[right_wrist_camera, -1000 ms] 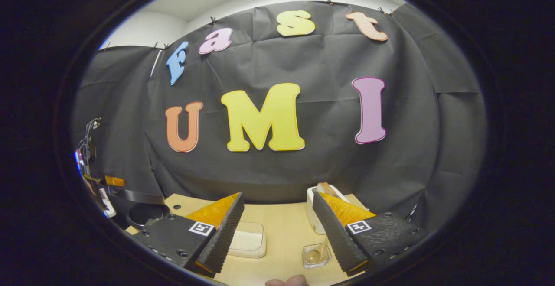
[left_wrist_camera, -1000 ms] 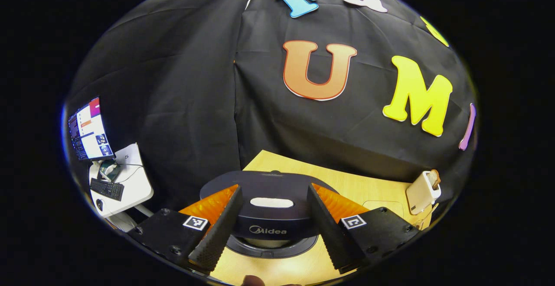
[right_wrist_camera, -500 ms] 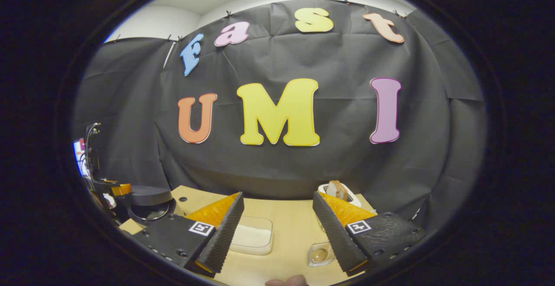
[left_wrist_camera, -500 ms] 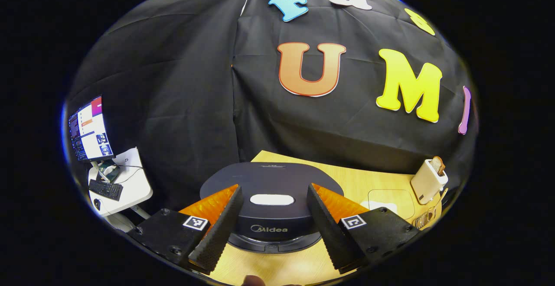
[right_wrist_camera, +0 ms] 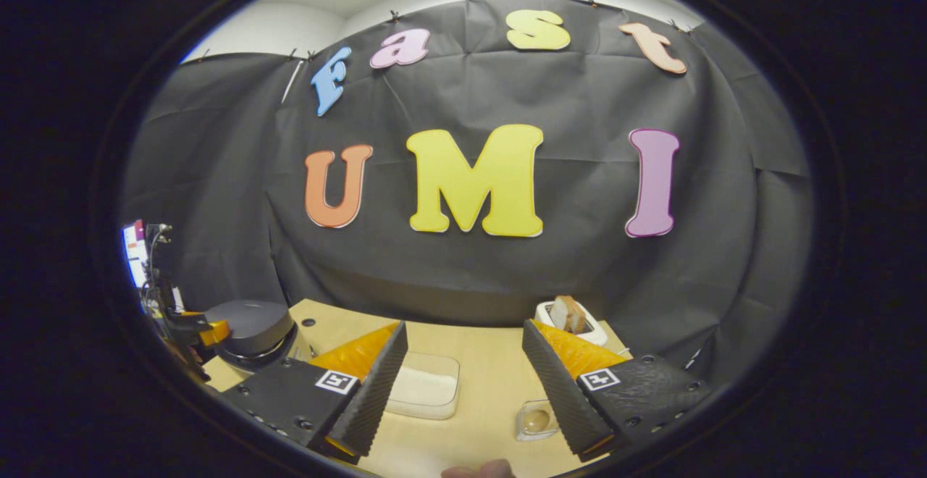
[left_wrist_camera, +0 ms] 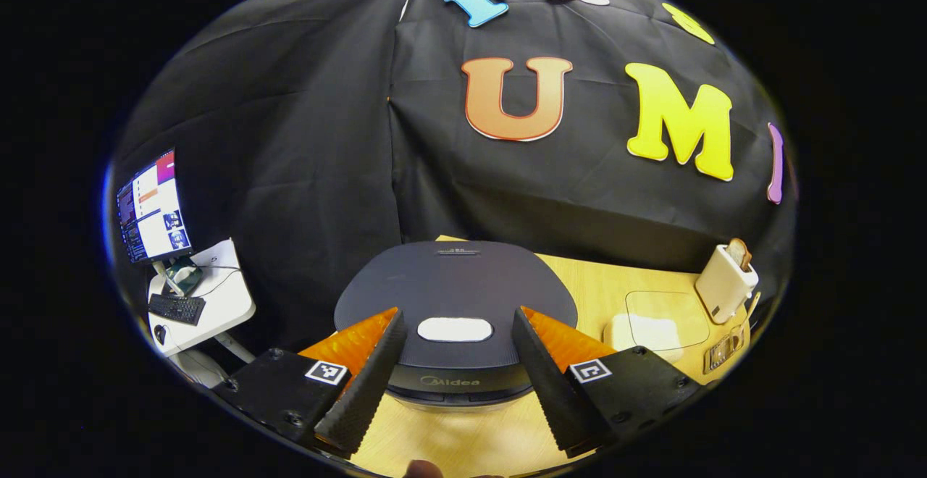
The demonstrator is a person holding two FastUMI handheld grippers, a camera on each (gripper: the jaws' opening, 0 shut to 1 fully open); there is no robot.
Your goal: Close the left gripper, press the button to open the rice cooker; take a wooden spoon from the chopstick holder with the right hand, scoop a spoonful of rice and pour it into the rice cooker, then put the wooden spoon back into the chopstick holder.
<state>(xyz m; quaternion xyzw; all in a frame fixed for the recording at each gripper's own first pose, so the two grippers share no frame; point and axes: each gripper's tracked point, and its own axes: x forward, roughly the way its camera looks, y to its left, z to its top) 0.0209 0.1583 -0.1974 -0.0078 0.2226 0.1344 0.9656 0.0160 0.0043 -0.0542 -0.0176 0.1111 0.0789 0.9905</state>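
Both views had tilted down since a second ago, showing more of the table. Left gripper hung wide open over the closed cooker, its button between the fingers. Right gripper gaped too, holder with spoon just beyond.

We hold our left gripper level and pointing forward, its two wedge-shaped fingers spread wide apart with a clear gap between them and nothing pressed between the ribbed inner faces. Each finger base carries a small square printed marker. In the right gripper view, our right gripper sits the same way: jaws spread wide, nothing between them, tips aimed ahead and slightly downward. At the bottom edge of that view a fingertip of our hand just peeks in. Far off at the left of the same view, our left gripper shows small and from the side.
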